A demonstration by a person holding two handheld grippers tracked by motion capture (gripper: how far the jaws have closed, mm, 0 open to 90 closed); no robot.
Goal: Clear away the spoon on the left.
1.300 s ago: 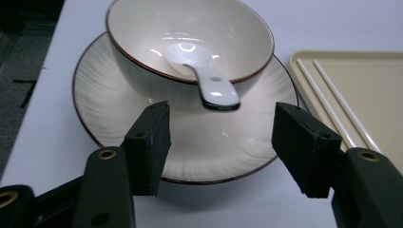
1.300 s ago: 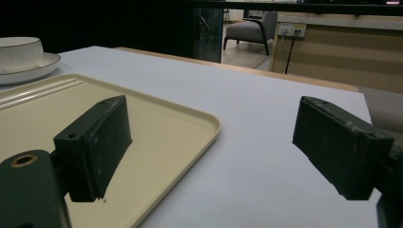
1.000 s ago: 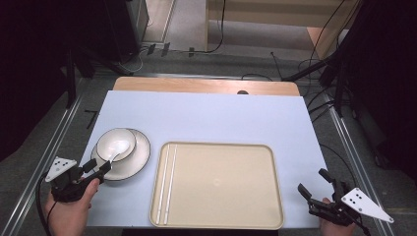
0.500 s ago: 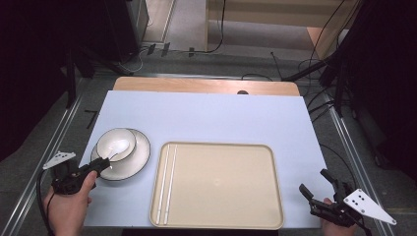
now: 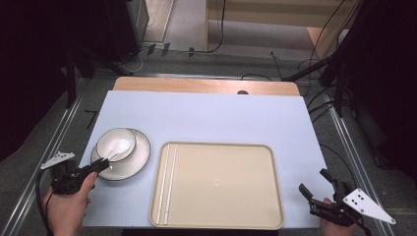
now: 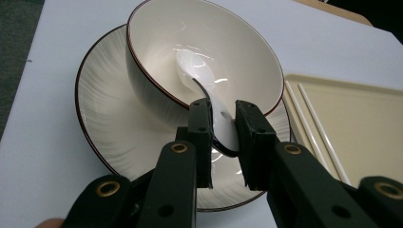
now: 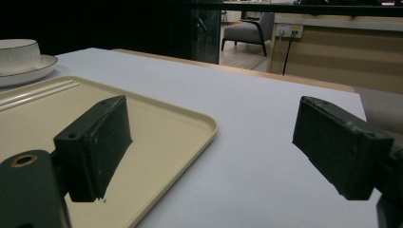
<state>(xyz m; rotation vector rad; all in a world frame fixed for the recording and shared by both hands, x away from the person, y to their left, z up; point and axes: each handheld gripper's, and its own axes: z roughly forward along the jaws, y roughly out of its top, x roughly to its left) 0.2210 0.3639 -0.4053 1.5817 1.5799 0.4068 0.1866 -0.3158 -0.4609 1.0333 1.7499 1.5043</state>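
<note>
Left tool (image 6: 222,124) has just been closing, jaws now on the spoon (image 6: 209,90) handle, lower centre of frame. Spoon sits in the bowl (image 6: 157,76). Right tool (image 7: 211,147) wide, empty.

The spoon (image 6: 209,90) is white and glossy. Its scoop lies inside the bowl (image 6: 157,57), and its handle leans out over the bowl's near rim, toward the lower left of the table in the high view (image 5: 117,149). The bowl is white with a thin dark rim and stands upright on a plate (image 6: 109,128). The plate is white with fine grey lines and a dark edge, and it lies just left of the tray.
</note>
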